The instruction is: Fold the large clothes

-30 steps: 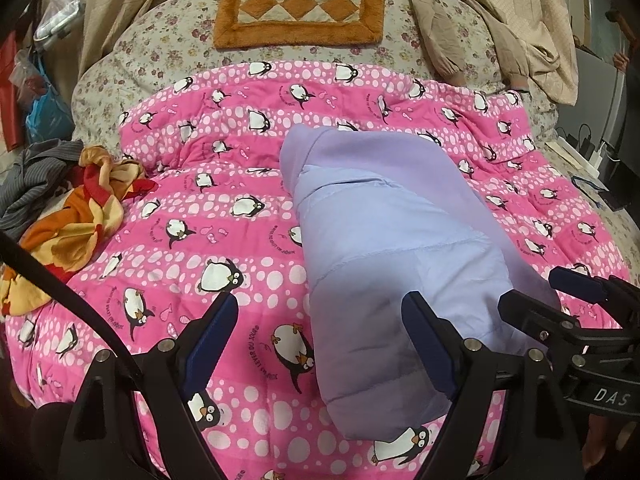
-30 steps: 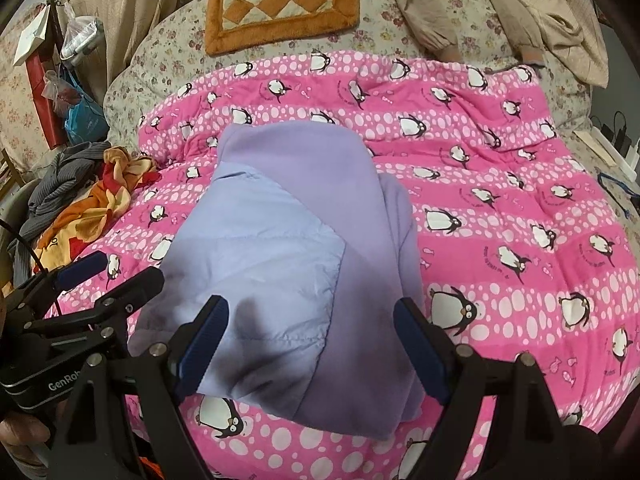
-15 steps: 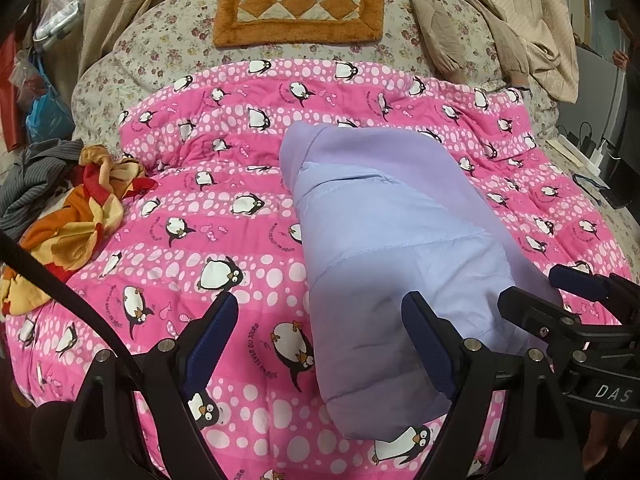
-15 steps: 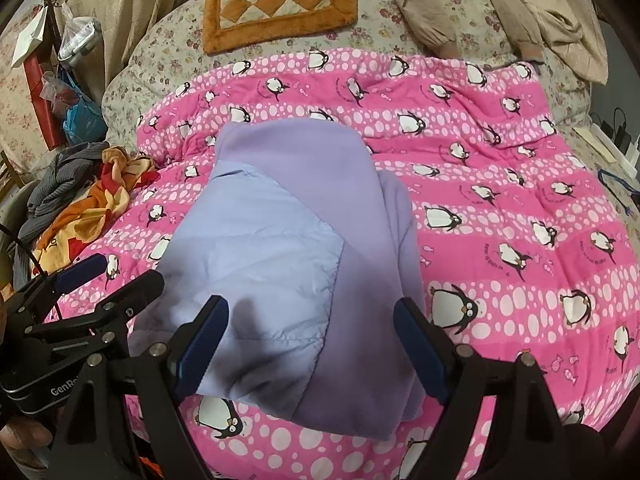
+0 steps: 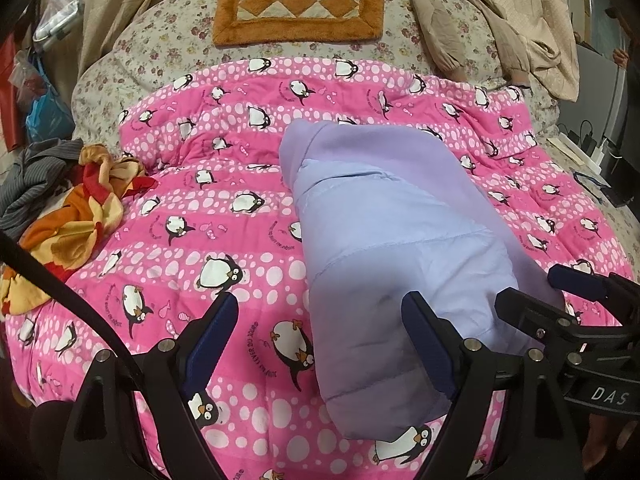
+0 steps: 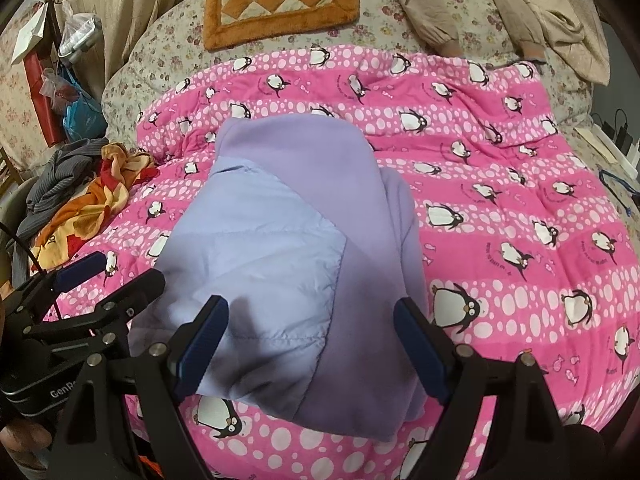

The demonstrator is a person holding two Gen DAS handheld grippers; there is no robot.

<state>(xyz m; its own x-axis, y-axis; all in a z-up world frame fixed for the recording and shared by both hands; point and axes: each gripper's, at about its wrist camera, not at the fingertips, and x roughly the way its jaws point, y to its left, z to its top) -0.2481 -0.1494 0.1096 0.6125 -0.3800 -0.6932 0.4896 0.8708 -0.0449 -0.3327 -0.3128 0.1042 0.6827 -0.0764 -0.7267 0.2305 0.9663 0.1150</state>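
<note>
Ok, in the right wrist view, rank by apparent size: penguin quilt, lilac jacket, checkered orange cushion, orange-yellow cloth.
1. Penguin quilt
2. Lilac jacket, though nearness enlarges it
3. Checkered orange cushion
4. Orange-yellow cloth, roughly alike; unsure

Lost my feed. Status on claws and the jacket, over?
Left claw open, empty. Right claw open, empty. Lilac jacket folded on penguin quilt. Nothing in the way.

A bed (image 5: 132, 64) with a floral sheet carries a pink penguin quilt (image 5: 224, 216) and an orange checkered cushion (image 5: 300, 0). Beige curtains (image 6: 120, 20) hang behind; bags (image 6: 76, 112) crowd the left floor.
</note>
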